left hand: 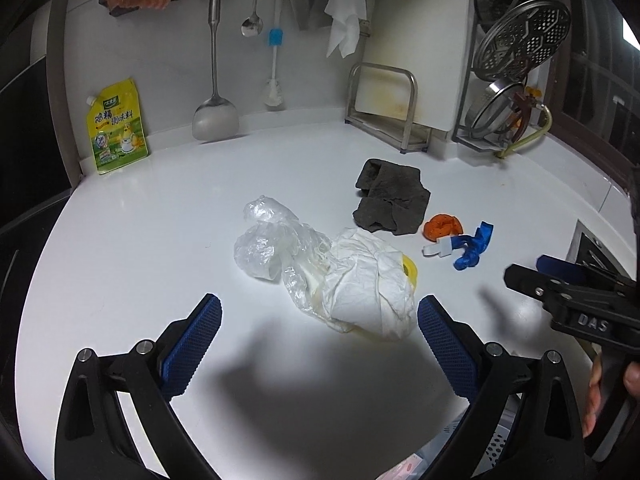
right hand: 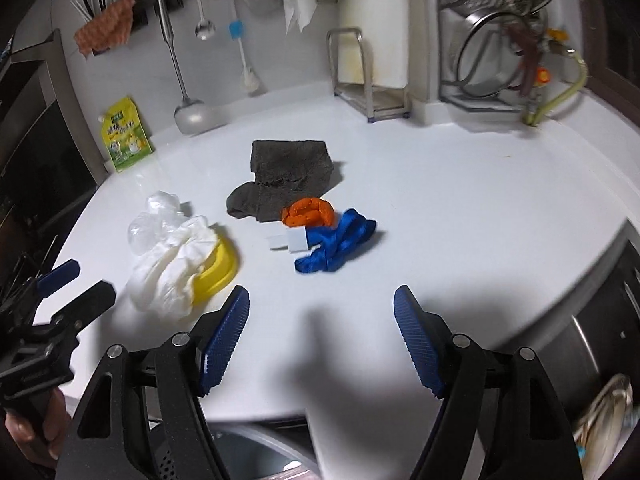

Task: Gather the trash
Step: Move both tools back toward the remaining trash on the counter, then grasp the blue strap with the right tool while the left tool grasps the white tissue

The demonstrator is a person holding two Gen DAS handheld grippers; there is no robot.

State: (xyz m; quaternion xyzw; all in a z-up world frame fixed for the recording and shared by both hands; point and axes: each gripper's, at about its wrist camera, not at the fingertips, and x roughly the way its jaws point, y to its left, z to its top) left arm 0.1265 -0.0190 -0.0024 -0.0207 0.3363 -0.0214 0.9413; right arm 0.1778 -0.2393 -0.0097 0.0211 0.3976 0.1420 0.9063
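Trash lies on the white counter [left hand: 160, 216]: a crumpled white paper [left hand: 368, 280] over a yellow lid [left hand: 411, 270], with a clear plastic bag [left hand: 272, 240] beside it. In the right wrist view I see the paper [right hand: 172, 268], yellow lid [right hand: 218, 266] and plastic bag [right hand: 154, 216] at the left, and orange peel [right hand: 308, 212], a blue wrapper [right hand: 336, 244] and a small white piece [right hand: 290, 240] in the middle. My left gripper [left hand: 320, 340] is open, just in front of the paper. My right gripper [right hand: 322, 336] is open, short of the blue wrapper.
A dark grey cloth [left hand: 392, 200] lies behind the trash. A yellow seasoning pouch [left hand: 118, 128] leans on the back wall under hanging utensils [left hand: 214, 80]. A cutting-board rack [left hand: 384, 108] and dish rack [left hand: 516, 80] stand at back right. A basket [left hand: 476, 452] sits below the counter edge.
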